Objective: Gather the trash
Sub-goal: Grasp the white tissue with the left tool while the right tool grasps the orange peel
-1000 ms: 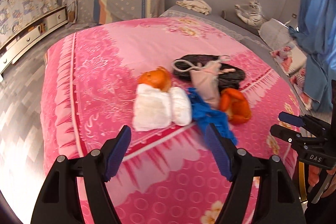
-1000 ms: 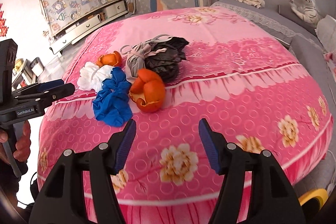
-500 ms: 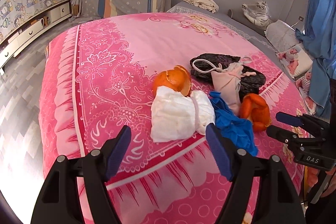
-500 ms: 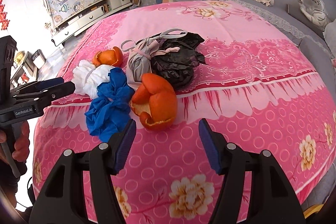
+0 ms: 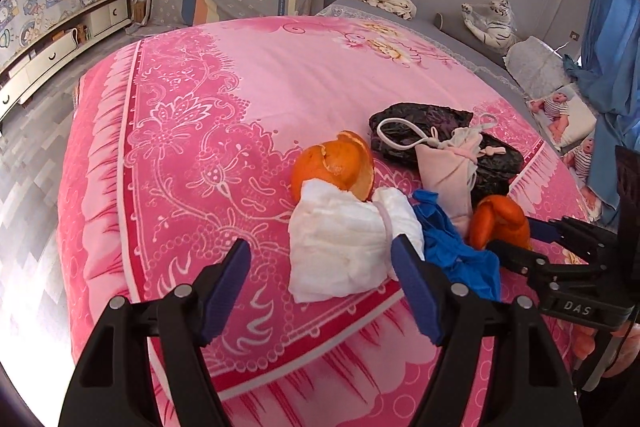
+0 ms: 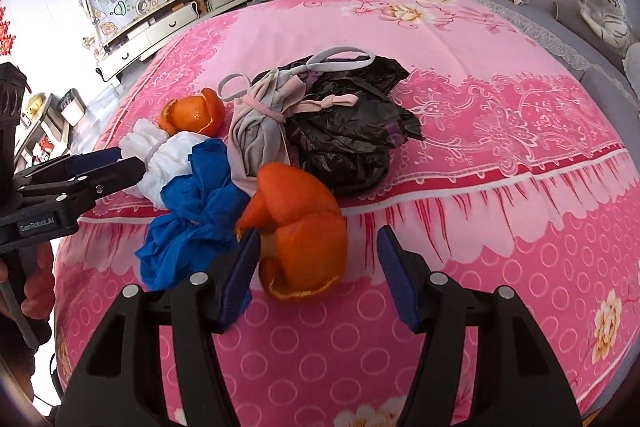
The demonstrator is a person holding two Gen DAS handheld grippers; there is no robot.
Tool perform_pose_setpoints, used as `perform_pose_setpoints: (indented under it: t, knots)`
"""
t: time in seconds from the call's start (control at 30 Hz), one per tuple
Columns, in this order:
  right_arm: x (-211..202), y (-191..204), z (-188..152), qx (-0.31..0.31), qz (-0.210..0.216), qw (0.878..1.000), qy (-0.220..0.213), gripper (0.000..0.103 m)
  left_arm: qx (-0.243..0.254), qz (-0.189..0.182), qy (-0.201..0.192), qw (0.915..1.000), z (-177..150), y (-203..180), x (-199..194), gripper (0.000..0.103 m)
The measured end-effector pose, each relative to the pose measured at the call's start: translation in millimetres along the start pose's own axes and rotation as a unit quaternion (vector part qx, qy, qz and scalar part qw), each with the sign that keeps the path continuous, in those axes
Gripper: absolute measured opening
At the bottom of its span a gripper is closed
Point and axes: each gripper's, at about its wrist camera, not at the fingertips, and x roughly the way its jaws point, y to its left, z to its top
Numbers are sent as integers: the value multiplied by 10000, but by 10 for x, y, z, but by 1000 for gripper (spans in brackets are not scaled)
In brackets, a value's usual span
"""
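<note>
Both grippers have closed in on the pile over the last second. The right gripper [image 6: 314, 269] is wide open with nothing in it, and the nearest orange peel [image 6: 298, 233] now sits right between its fingers, so I'd guess that's the first grab. The left gripper [image 5: 320, 285] is open and empty too, now lined up on the white tissue wad [image 5: 346, 245]. Around those, all bunched together on the pink bedspread [image 5: 192, 131]: a blue glove [image 6: 192, 203], a second orange peel [image 5: 332, 165], a tied-up grey-pink cloth bundle [image 6: 256, 125], and behind it the black plastic bag [image 6: 352, 123]. Nothing's been collected yet, and no bin is in view.
</note>
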Motion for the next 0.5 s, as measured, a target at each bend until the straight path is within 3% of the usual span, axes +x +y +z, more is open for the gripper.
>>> perform_pose_setpoints:
  t: [0.2, 0.3, 0.4, 0.5]
  knots:
    - [80, 15, 27, 22, 90, 9999, 45, 47, 222, -98, 28, 9997, 5, -128, 45, 47]
    - [91, 51, 29, -15, 135, 9999, 40, 36, 272, -124, 15, 9996, 15, -174, 41, 40]
    - [82, 88, 34, -44, 124, 9999, -1, 32, 318, -122, -32, 9994, 20, -213, 25, 29]
    - [33, 83, 17, -10, 149, 9999, -82, 29, 288, -139, -49, 9995, 22, -214, -18, 27]
